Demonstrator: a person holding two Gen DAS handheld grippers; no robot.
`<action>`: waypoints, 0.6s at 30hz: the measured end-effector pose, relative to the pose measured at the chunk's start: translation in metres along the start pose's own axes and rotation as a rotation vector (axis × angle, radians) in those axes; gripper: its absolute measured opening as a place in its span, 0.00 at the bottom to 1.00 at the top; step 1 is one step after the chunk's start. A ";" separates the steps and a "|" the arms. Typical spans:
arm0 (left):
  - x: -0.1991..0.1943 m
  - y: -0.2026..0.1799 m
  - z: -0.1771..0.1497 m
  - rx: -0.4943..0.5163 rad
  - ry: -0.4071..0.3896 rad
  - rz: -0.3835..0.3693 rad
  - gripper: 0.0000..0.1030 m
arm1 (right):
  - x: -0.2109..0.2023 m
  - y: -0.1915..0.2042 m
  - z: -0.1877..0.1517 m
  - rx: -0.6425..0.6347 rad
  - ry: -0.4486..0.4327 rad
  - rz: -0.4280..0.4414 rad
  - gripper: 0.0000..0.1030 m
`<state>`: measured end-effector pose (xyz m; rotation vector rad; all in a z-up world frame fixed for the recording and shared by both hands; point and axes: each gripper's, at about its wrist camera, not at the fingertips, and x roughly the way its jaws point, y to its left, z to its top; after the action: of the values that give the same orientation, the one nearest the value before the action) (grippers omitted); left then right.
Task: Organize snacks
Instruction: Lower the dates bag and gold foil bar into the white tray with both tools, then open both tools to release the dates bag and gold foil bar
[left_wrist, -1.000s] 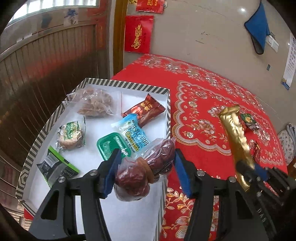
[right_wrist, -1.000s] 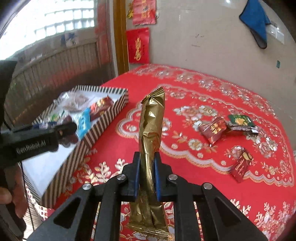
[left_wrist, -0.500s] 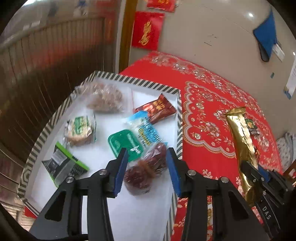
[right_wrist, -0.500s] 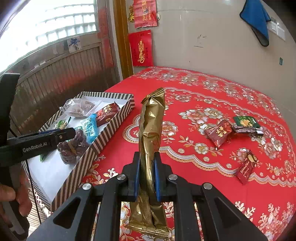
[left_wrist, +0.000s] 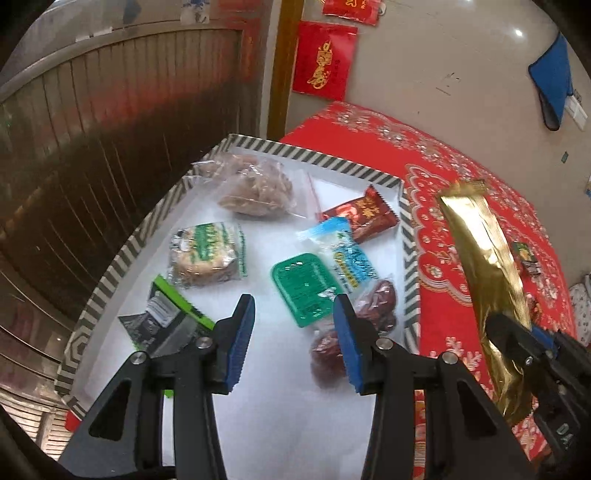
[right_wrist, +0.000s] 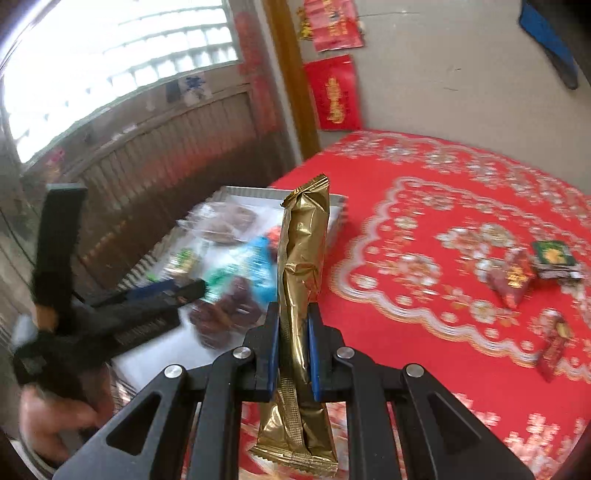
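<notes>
Since the earlier frame, the clear bag of dark red dates (left_wrist: 354, 325) has left the left gripper (left_wrist: 293, 341), whose jaws narrowed but stand apart and empty. It lies in the white tray with a striped rim (left_wrist: 122, 258), just behind the right blue pad, touching a green plastic packet (left_wrist: 301, 288) ahead of the jaws. Meanwhile the right gripper (right_wrist: 293, 352) clamps a long gold foil snack bar (right_wrist: 301, 280) upright between closed jaws over the red patterned tablecloth (right_wrist: 424, 221).
</notes>
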<state>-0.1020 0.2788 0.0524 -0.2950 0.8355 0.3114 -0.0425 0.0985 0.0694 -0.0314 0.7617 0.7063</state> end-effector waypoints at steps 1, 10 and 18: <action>0.001 0.001 -0.001 0.004 0.000 0.008 0.45 | 0.004 0.006 0.003 -0.002 0.004 0.019 0.11; 0.003 0.025 -0.001 -0.008 -0.013 0.074 0.54 | 0.046 0.038 0.004 -0.012 0.064 0.094 0.12; 0.001 0.040 -0.001 -0.036 -0.027 0.096 0.55 | 0.063 0.038 0.001 0.077 0.095 0.185 0.12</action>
<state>-0.1174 0.3149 0.0460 -0.2840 0.8194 0.4197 -0.0324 0.1645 0.0384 0.0771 0.8900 0.8552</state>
